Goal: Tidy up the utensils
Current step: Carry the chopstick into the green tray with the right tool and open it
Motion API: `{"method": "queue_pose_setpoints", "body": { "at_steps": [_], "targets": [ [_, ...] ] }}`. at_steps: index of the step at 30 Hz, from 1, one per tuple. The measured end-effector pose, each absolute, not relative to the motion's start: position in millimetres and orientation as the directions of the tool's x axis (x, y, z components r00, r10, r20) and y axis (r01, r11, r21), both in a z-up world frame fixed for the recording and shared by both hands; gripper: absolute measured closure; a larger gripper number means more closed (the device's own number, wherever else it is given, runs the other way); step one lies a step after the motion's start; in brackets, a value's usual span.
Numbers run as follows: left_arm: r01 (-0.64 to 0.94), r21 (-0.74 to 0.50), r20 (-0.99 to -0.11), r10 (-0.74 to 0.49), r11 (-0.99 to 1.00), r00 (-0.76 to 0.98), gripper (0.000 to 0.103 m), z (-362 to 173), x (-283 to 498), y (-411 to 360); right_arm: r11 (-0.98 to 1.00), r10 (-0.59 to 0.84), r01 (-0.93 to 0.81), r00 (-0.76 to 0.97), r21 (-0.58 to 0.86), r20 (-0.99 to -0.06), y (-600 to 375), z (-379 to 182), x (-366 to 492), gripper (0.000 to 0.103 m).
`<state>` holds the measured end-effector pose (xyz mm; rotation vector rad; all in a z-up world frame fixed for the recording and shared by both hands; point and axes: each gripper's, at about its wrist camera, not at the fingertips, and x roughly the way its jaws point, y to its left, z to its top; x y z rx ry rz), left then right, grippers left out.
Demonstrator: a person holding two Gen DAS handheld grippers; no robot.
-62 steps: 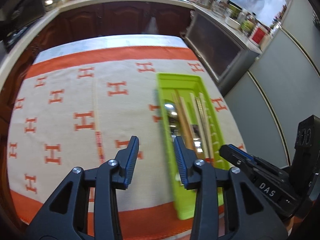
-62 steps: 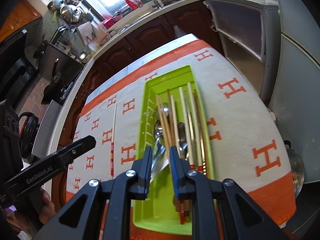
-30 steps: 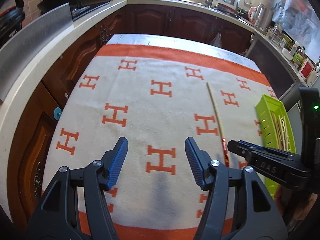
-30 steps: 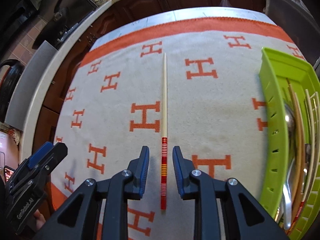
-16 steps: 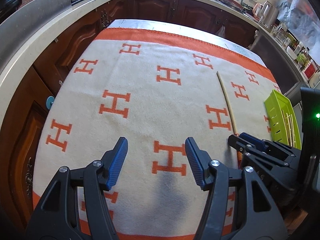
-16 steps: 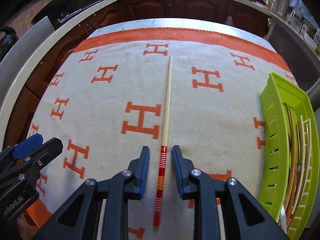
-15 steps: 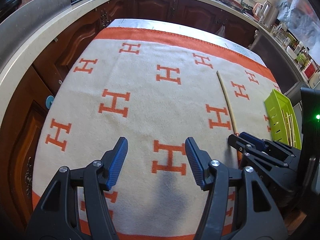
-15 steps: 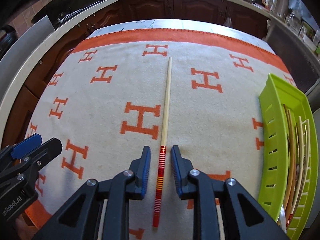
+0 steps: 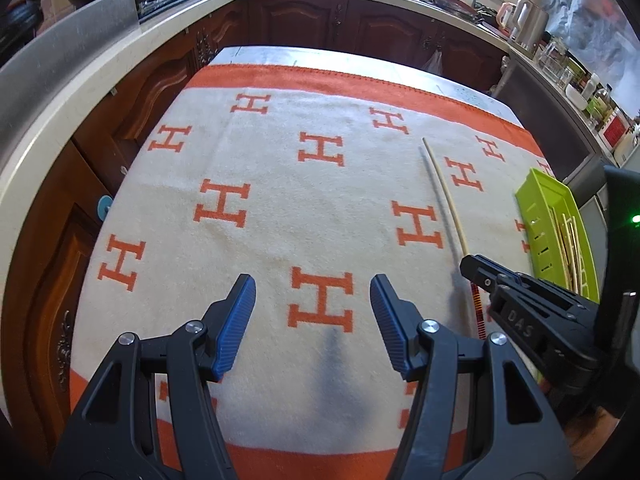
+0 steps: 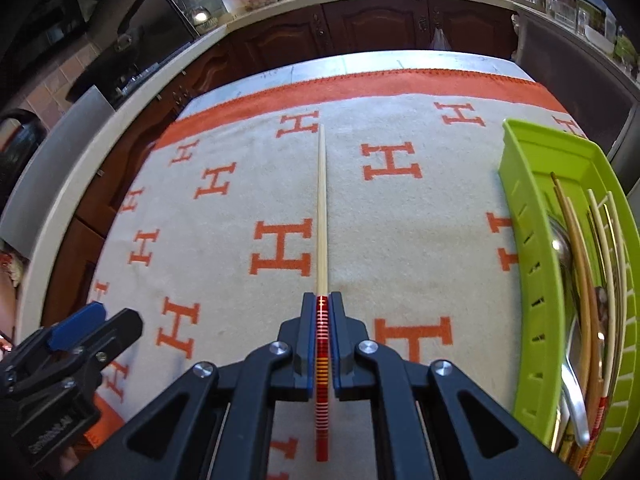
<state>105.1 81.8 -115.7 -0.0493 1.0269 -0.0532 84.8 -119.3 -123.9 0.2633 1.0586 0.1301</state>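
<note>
The right gripper (image 10: 321, 320) is clamped on the chopstick (image 10: 321, 216), its blue pads pinching the red-and-yellow striped handle end, and the pale wooden shaft runs straight ahead over the cream blanket with orange H marks (image 10: 400, 248). Whether the tip rests on the cloth or sits just clear of it is hard to tell from here. Over to the right stands the lime-green utensil tray (image 10: 532, 264), well apart from the held stick, already loaded with more chopsticks (image 10: 580, 264) and a metal spoon (image 10: 564, 256) lying lengthwise. The left gripper (image 9: 312, 312) hangs over a bare stretch of blanket with its jaws apart and nothing between them, off to the left of the action. From its camera the chopstick shows angling across the cloth into the right gripper's black nose, with the tray beyond it at the table's right edge.
</note>
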Motion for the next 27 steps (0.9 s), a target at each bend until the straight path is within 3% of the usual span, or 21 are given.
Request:
{"method": "queue_pose_setpoints", "body": {
  "at_steps": [10,21,27],
  "targets": [
    [0.101,-0.045,-0.849,-0.092,0.994,0.521,0.046,-95.1,81.0,35.4,0.92,0.297,0.039,0.578,0.39,-0.76,-172.7,-79.8,32.5,0.098],
    [0.252,-0.078,-0.866,-0.191,0.965,0.461,0.046,-87.4,65.9,-57.4,0.89,0.255,0.145,0.625,0.431,-0.738,-251.3,-71.0,-8.7,0.097],
    [0.279,-0.07,-0.847,-0.204,0.958,0.49,0.03,-73.1,66.6,-94.4,0.884,0.233,0.188,0.616,0.428,-0.753,-279.0,-77.1,-11.7,0.097]
  ]
}}
